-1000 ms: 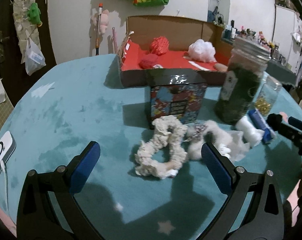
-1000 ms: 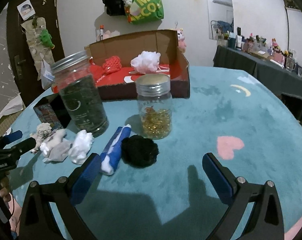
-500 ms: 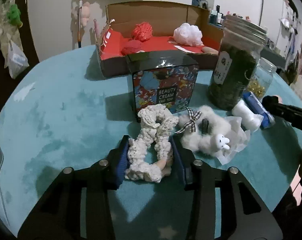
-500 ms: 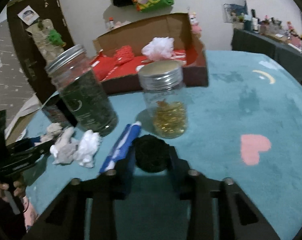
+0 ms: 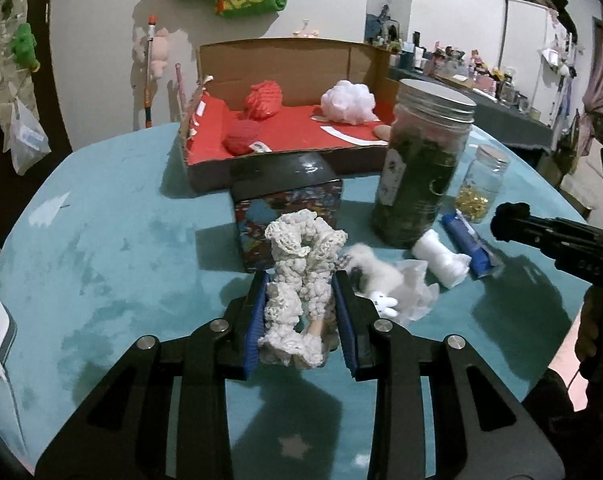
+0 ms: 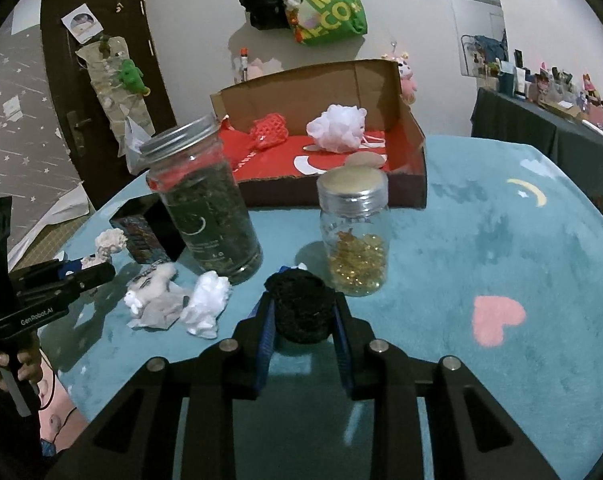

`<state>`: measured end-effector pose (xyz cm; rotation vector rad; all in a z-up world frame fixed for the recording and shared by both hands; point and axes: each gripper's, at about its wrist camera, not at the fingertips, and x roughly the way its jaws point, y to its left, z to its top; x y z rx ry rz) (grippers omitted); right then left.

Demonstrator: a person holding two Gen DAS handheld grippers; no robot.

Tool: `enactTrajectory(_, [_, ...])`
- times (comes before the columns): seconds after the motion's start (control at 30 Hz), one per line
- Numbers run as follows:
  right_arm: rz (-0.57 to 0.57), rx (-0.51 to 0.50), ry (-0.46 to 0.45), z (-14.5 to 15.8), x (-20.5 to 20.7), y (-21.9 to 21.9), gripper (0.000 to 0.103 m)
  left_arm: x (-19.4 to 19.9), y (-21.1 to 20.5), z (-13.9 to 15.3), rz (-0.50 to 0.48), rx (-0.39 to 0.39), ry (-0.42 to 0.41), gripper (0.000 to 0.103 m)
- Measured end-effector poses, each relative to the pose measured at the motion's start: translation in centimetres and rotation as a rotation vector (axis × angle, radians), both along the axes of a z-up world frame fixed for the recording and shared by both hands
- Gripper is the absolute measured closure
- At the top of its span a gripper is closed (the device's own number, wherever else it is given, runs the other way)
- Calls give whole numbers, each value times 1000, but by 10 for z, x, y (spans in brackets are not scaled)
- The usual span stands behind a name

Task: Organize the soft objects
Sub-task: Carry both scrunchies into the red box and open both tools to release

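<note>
Teal plush covers the round counter (image 5: 101,240), and toward the upper middle of both views a cardboard box (image 6: 381,80) with a red lining is seen standing open. Three soft things are already counted inside it: a red net ball (image 5: 263,100), a darker red ball (image 5: 241,140) and a white mesh puff (image 5: 347,102). So part of the sorting is judged done.

In the left wrist view the left gripper (image 5: 301,312) is closing on a cream lace scrunchie (image 5: 301,276) at centre frame; the blue fingers (image 5: 257,320) are pressed against both sides of it, and it appears just lifted off the counter. In the right wrist view the right gripper (image 6: 301,320) is pinched around a black scrunchie (image 6: 299,306) at lower centre, the fingers squeezed in on either side of it.

Left on the counter, still to be moved by the look of it, are a fluffy white clip with a small bunny (image 5: 377,284) on crumpled wrapping, a white cotton roll (image 5: 441,256) and a blue packet (image 5: 467,244), all at centre right in the left view. A tall jar of dark leaves (image 5: 421,168), a small jar of gold capsules (image 6: 355,236) and a patterned box (image 5: 289,208) are standing between the grippers and the cardboard box; these are hard goods and are probably not part of the job.

Roughly half is judged done, with two pieces in hand and not yet carried over.
</note>
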<state>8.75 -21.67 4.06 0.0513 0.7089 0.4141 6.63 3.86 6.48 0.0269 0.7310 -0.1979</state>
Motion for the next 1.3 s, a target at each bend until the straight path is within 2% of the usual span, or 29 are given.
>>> enactTrajectory(0.4, [4, -6, -13, 6, -4, 0, 74, -3, -4, 12, -15, 1, -21, 73])
enactTrajectory(0.7, [-15, -9, -55, 26, -4, -7, 74, 0, -4, 34, -14, 4, -57, 73])
enactTrajectory(1.1, [-21, -15, -120, 62, 20, -16, 74, 29, -5, 64, -26, 9, -101, 73])
enactTrajectory(1.3, [13, -32, -118, 72, 44, -14, 74, 52, -7, 70, -69, 14, -73, 73])
